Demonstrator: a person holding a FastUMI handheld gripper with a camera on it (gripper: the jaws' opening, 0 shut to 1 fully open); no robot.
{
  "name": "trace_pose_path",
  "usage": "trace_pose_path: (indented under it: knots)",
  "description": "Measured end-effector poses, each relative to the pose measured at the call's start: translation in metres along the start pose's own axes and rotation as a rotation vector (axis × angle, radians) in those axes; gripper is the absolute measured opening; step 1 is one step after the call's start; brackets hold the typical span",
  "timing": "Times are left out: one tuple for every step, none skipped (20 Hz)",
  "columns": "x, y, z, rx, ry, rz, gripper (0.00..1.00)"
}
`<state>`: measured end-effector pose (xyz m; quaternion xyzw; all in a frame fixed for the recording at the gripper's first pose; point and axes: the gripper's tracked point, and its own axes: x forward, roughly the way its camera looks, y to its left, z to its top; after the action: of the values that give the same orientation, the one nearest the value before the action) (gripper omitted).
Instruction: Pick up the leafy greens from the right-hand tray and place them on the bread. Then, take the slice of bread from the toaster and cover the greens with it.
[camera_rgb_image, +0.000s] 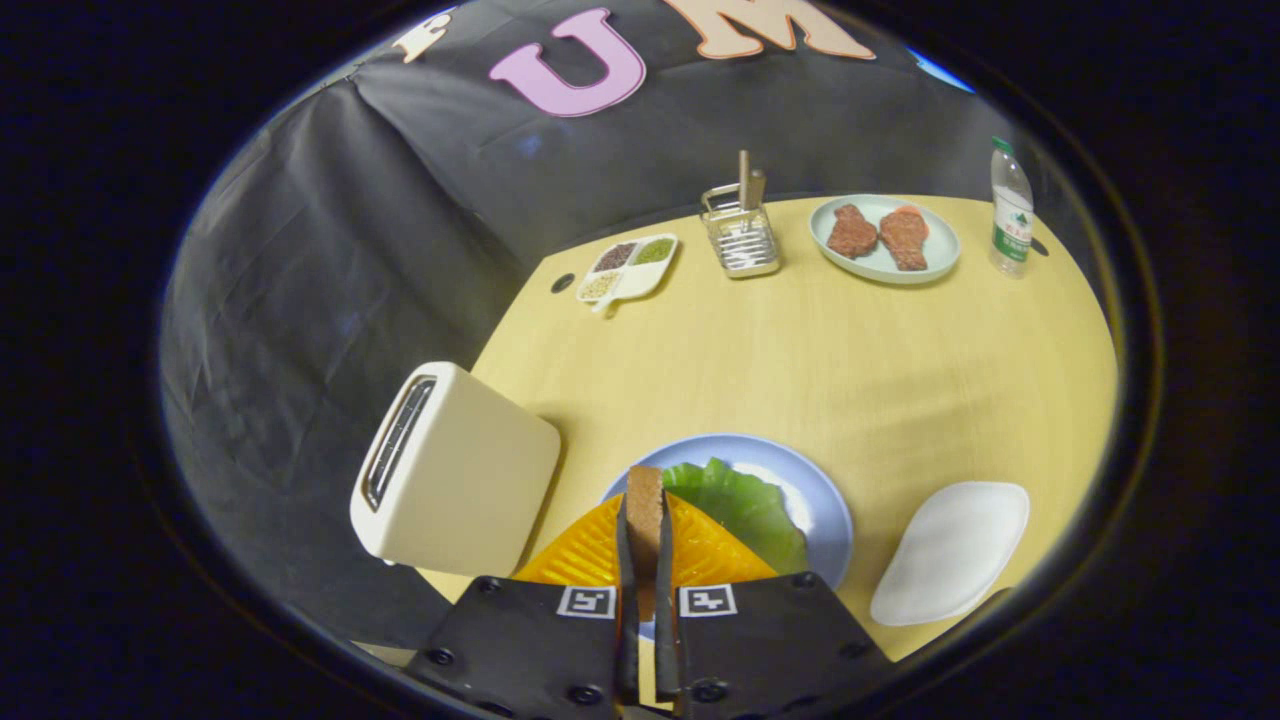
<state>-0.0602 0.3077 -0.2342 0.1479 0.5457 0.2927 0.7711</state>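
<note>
My gripper (645, 500) is shut on a slice of bread (644, 520), held on edge between both fingers, its brown crust facing me. Just beyond and below the fingers lies a blue plate (825, 505) with the leafy greens (745, 500) spread on it; the bread under the greens is hidden. The cream toaster (455, 480) stands to the left of the fingers, its slot (398, 440) dark and without a slice. A white tray (950, 550) lies to the right of the plate, bare.
On the yellow table (800, 350), far beyond the plate, stand a divided dish of seeds (628, 268), a metal utensil rack (740, 232), a pale plate with two meat pieces (884, 240) and a water bottle (1011, 208). The table's left edge runs behind the toaster.
</note>
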Motion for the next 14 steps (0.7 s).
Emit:
trace_pose_path:
  knots:
    - [0.001,-0.004,-0.002,0.006,0.005,0.0,0.09]
    - [0.002,-0.008,-0.003,0.01,0.006,-0.003,0.09]
    - [0.003,-0.012,-0.005,0.011,0.007,-0.008,0.09]
    - [0.003,-0.017,-0.006,0.011,0.012,-0.015,0.09]
    - [0.005,-0.021,-0.009,0.006,0.023,-0.019,0.11]
    - [0.005,-0.026,-0.013,0.004,0.027,-0.026,0.13]
    - [0.005,-0.031,-0.015,0.004,0.031,-0.034,0.15]
    - [0.006,-0.035,-0.016,0.009,0.032,-0.039,0.16]
    - [0.006,-0.037,-0.017,0.016,0.034,-0.042,0.17]
    - [0.007,-0.039,-0.019,0.024,0.038,-0.04,0.22]
    - [0.006,-0.047,-0.021,0.012,0.046,-0.065,0.27]
    - [0.007,-0.054,-0.025,-0.01,0.052,-0.084,0.32]
    - [0.006,-0.059,-0.027,-0.033,0.057,-0.099,0.37]
    - [0.005,-0.062,-0.03,-0.057,0.061,-0.11,0.44]
